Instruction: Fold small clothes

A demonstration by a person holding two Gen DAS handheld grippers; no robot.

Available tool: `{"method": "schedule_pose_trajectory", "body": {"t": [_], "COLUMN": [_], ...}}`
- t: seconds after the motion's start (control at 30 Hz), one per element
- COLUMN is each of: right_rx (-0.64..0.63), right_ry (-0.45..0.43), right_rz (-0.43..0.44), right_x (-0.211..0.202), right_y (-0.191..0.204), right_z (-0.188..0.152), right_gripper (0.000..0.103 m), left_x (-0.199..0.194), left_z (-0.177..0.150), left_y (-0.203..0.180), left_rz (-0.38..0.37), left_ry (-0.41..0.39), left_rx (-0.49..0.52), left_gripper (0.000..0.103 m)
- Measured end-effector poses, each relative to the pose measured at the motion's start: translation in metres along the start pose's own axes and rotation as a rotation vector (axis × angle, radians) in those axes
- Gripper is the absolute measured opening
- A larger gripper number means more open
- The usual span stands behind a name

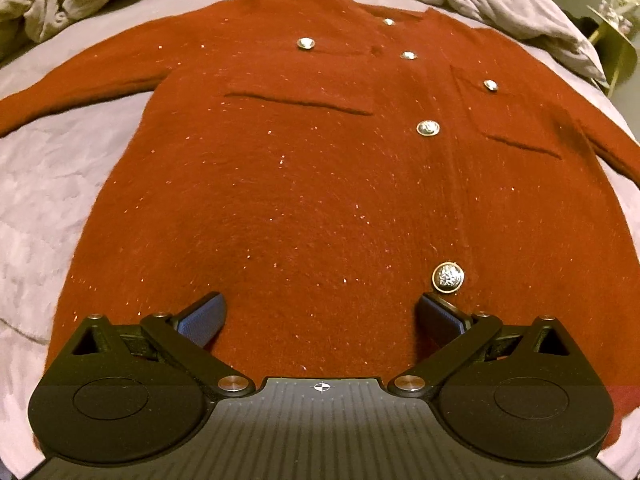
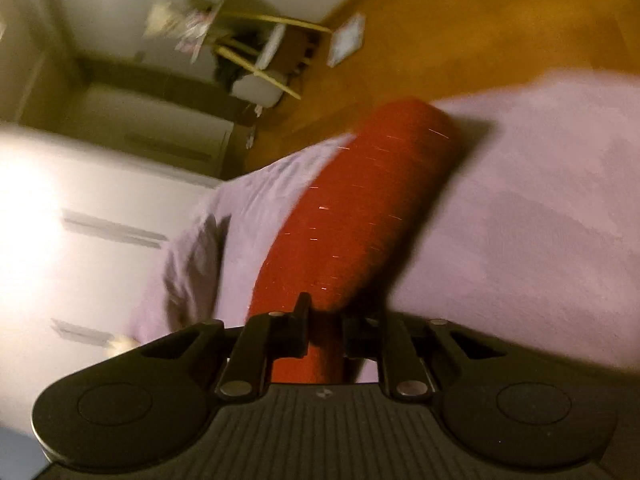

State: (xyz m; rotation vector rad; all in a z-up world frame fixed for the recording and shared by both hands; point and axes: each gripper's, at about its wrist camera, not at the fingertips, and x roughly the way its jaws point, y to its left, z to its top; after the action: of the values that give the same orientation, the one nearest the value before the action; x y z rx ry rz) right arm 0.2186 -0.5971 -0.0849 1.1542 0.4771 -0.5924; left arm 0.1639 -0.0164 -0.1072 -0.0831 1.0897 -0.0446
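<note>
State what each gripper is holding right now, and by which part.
The right gripper is shut on a sleeve of the sparkly dark red knit cardigan, well back from the cuff. The left gripper is open over its hem, holding nothing.

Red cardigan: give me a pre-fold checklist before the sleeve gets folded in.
1. Red cardigan lies flat on the bed cover, front up: ok.
2. Buttons closed down the front: cannot tell.
3. Right claw shut on the sleeve: ok.
4. Left claw open above the hem, holding nothing: ok.
5. Lowest button clear of the left claw's fingers: not ok, it sits close beside one.
6. Right wrist view sharp enough to judge the sleeve end: not ok, blurred.
</note>
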Motion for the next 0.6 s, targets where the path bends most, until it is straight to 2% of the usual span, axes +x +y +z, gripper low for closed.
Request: {"method": "schedule_pose_trajectory", "body": {"t": [0.1,0.17,0.23,0.3,0.37,0.43,0.5,0.53,0.57,0.6], "right_rx": [-0.300,-0.518,-0.705,-0.924,-1.113,-1.277,-1.401,-1.430,-1.439,-1.428], "right_ry": [-0.056,-0.085,-0.089,-0.064,-0.001,0.087,0.216,0.263,0.293,0.296], "right_rz": [-0.089,-0.059,0.011,0.119,0.235,0.301,0.340,0.337,0.339,0.343], "right_x": [-0.008,-0.016,-0.028,-0.043,-0.055,-0.057,-0.058,-0.058,-0.061,-0.062], "right_y": [0.054,0.095,0.132,0.169,0.194,0.208,0.209,0.212,0.208,0.203], "right_z": [-0.018,-0.044,-0.078,-0.129,-0.182,-0.233,-0.275,-0.289,-0.297,-0.297], "right_gripper": [0.012,0.012,0.012,0.012,0.012,0.014,0.027,0.042,0.050,0.051], "left_x": [0.003,0.001,-0.004,-0.010,-0.013,-0.014,-0.012,-0.008,-0.003,0.005], "left_z": [0.003,0.008,0.013,0.022,0.038,0.059,0.078,0.087,0.097,0.108], "left_y": [0.000,0.000,0.000,-0.001,-0.002,-0.005,-0.011,-0.013,-0.018,-0.021], "left_rz": [-0.001,-0.006,-0.029,-0.089,-0.154,-0.222,-0.269,-0.288,-0.310,-0.345], "left_ry": [0.015,0.025,0.000,-0.035,-0.066,-0.105,-0.151,-0.162,-0.165,-0.158], "left_rx": [0.028,0.030,0.036,0.036,0.012,-0.012,-0.014,-0.011,-0.019,-0.040], "left_gripper": [0.103,0.103,0.103,0.103,0.103,0.103,0.103,0.103,0.103,0.102]}}
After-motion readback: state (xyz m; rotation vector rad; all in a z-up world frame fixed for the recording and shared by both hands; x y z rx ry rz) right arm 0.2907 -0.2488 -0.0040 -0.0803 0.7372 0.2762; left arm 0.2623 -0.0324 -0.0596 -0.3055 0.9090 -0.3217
